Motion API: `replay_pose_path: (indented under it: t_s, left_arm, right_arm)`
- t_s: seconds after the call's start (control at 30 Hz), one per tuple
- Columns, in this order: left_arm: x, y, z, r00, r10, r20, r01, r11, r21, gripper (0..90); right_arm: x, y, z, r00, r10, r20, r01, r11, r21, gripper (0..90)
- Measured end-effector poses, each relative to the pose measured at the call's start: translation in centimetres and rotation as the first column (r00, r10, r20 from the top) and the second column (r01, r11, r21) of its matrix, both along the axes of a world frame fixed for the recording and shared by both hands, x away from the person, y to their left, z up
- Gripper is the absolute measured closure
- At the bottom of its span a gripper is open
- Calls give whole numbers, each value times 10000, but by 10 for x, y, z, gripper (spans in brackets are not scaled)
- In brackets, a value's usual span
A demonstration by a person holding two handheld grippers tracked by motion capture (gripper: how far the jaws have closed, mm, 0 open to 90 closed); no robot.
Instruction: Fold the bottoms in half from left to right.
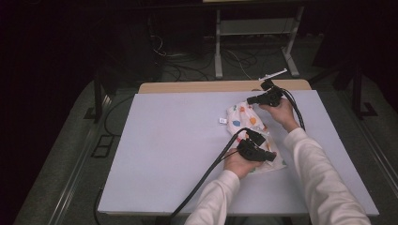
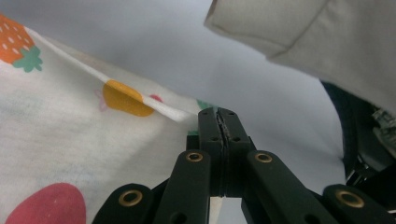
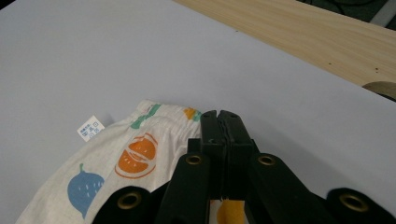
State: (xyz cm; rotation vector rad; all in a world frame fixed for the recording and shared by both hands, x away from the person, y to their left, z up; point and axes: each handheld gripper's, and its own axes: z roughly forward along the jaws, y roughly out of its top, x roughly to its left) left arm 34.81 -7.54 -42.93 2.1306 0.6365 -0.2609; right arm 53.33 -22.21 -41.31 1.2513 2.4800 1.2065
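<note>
A small white garment (image 1: 248, 123) printed with coloured fruit lies on the pale mat (image 1: 169, 140), right of centre. My left gripper (image 1: 272, 156) is at its near edge, jaws shut on the hem (image 2: 140, 100); the tips (image 2: 218, 113) press together with cloth between them. At the garment's far end my right gripper (image 1: 249, 100) is shut on the gathered waistband (image 3: 159, 116), its tips (image 3: 218, 114) closed over the cloth. A white label (image 3: 90, 128) sticks out of the garment on its left side (image 1: 222, 121).
A wooden tabletop strip (image 1: 220, 86) borders the mat at the back (image 3: 317, 37). The person's white sleeve (image 2: 303, 37) hangs close above the left gripper. A black cable (image 1: 206, 176) trails off the front edge. Table legs and cables stand on the floor beyond.
</note>
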Motion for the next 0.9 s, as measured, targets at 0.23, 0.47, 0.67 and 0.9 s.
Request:
replay_pose_path:
  t_s: [0.23, 0.47, 0.67, 0.9]
  left_arm:
    - [3, -9, -2, 9999, 90, -120, -92, 9999, -144, 888]
    - [4, -16, -4, 9999, -1, -145, -1, 9999, -148, 888]
    - [4, -20, -7, 9998, 81, -188, -84, 9998, -170, 888]
    - [4, -21, -11, 9995, -245, -199, 230, 9972, -717, 809]
  right_arm:
    - [0, -1, -2, 10000, 21, 2, -21, 10000, -80, 880]
    - [0, -2, 0, 10000, 31, 51, -30, 10000, -92, 880]
    - [0, -5, 0, 10000, -10, 72, 11, 9999, -126, 878]
    - [-2, -12, -2, 9979, -397, -518, 423, 9978, 509, 675]
